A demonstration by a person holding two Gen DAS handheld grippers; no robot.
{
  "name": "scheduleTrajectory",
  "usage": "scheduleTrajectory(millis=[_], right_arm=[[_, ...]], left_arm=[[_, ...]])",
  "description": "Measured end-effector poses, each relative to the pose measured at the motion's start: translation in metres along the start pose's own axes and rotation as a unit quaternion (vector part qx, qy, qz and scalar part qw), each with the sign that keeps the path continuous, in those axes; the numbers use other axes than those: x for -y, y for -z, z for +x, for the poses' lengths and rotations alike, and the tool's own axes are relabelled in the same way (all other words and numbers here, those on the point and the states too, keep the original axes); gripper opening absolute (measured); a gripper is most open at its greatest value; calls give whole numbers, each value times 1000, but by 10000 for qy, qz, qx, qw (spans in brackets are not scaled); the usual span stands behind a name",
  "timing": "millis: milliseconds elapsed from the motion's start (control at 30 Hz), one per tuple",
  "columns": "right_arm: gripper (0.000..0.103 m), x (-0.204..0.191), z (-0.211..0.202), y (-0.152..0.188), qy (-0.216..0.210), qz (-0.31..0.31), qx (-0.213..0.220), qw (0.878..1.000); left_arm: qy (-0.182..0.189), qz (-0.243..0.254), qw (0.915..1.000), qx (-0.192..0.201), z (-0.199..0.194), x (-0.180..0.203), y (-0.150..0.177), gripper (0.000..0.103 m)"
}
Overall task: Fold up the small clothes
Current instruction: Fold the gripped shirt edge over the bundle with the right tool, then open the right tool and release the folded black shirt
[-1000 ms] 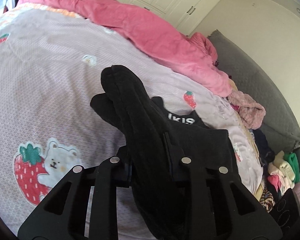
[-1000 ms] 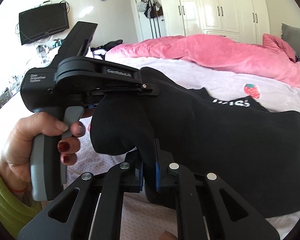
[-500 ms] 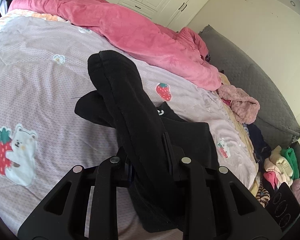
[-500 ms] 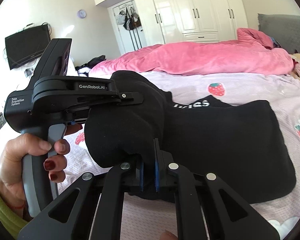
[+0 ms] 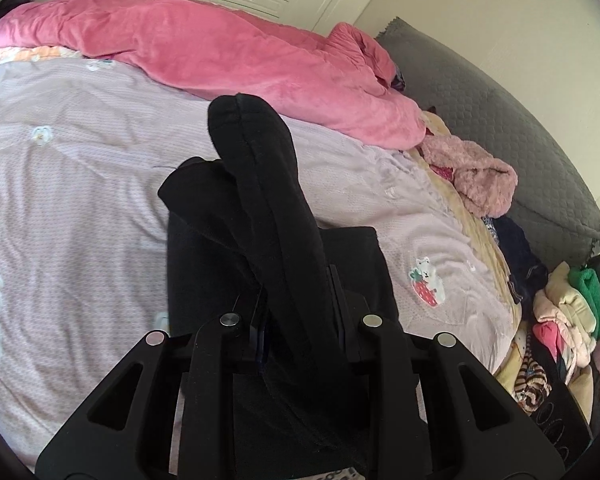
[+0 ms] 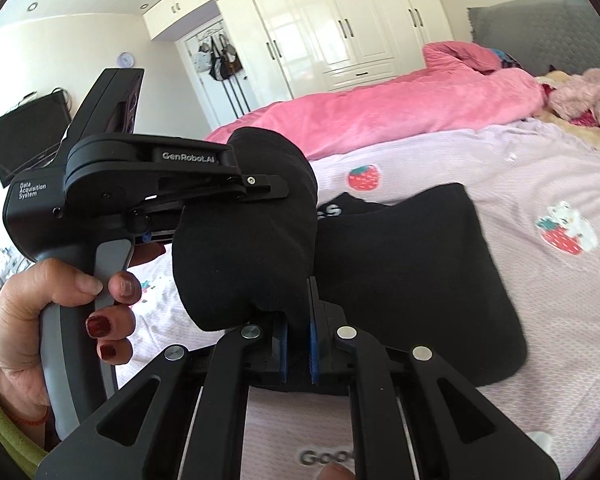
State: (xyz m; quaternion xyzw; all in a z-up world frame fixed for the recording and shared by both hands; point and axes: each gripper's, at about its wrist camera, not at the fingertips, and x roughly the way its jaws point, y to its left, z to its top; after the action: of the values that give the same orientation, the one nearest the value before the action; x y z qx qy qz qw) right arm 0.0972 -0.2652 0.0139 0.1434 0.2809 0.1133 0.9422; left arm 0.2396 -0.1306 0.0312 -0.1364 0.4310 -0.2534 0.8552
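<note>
Change since earlier: both grippers are carrying the black garment point(image 5: 276, 216) further across the bed, so the white lettering on it is now mostly covered in the right wrist view and the strawberry-bear print point(image 5: 424, 284) is sitting closer to the cloth's edge.
Left gripper point(image 5: 300, 304): its two fingers are pinching a thick bunched fold of the black garment, which is rising up and away from the jaws.
Right gripper point(image 6: 298, 338): its blue pads point(image 6: 282, 338) are pressing nearly together on a thin edge of the same cloth.
Garment's place: partly lifted, with its lower part lying folded on the lilac bedsheet point(image 5: 80, 200); the raised fold is draping over the left gripper's tip in the right wrist view.
Left hand point(image 6: 40, 320): it is gripping the grey handle, a green sleeve point(image 6: 4, 432) showing at the wrist.
Bed surroundings: a pink quilt point(image 5: 220, 52) is lying along the far side, a fuzzy pink item point(image 5: 480, 180) beside it, a clothes pile point(image 5: 564, 320) at the right.
Uncertain: the lettering is probably a logo, too hidden for reading.
</note>
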Motion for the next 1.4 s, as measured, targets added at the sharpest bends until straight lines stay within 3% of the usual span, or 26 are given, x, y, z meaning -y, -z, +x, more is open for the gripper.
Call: scheduleTrajectory(millis=[567, 667, 733, 767, 900, 1067, 1167, 1233, 1300, 1400], right_arm=[[7, 52, -2, 15, 174, 965, -384, 9944], [8, 60, 1, 17, 214, 1161, -511, 9917], [11, 65, 4, 19, 221, 1326, -635, 9889], [14, 69, 5, 21, 246, 1449, -683, 9868], [20, 84, 5, 26, 233, 1869, -815, 9787], [35, 84, -10, 23, 361, 2030, -745, 9757], [49, 85, -27, 20, 415, 2146, -485, 9746], [50, 93, -38, 14, 355, 2179, -256, 9750], [58, 93, -49, 7, 297, 2067, 1, 9779], [60, 90, -56, -7, 469, 1637, 214, 9852]], left_arm=[[-296, 217, 9981, -496, 70, 49, 6, 21], [-143, 133, 9985, -516, 76, 50, 7, 37], [158, -117, 9995, -263, 70, 45, 7, 79], [206, -195, 9995, -139, 66, 43, 7, 81], [399, -388, 9982, 207, 43, 31, 5, 81], [-206, -311, 9989, 274, 21, 10, 10, 81], [-584, -180, 9978, 263, 13, -3, 19, 81], [-855, -58, 9960, 265, 9, -12, 27, 81], [-923, 7, 9954, 267, 8, -17, 36, 81], [-998, 232, 9946, 155, 11, -20, 48, 81]])
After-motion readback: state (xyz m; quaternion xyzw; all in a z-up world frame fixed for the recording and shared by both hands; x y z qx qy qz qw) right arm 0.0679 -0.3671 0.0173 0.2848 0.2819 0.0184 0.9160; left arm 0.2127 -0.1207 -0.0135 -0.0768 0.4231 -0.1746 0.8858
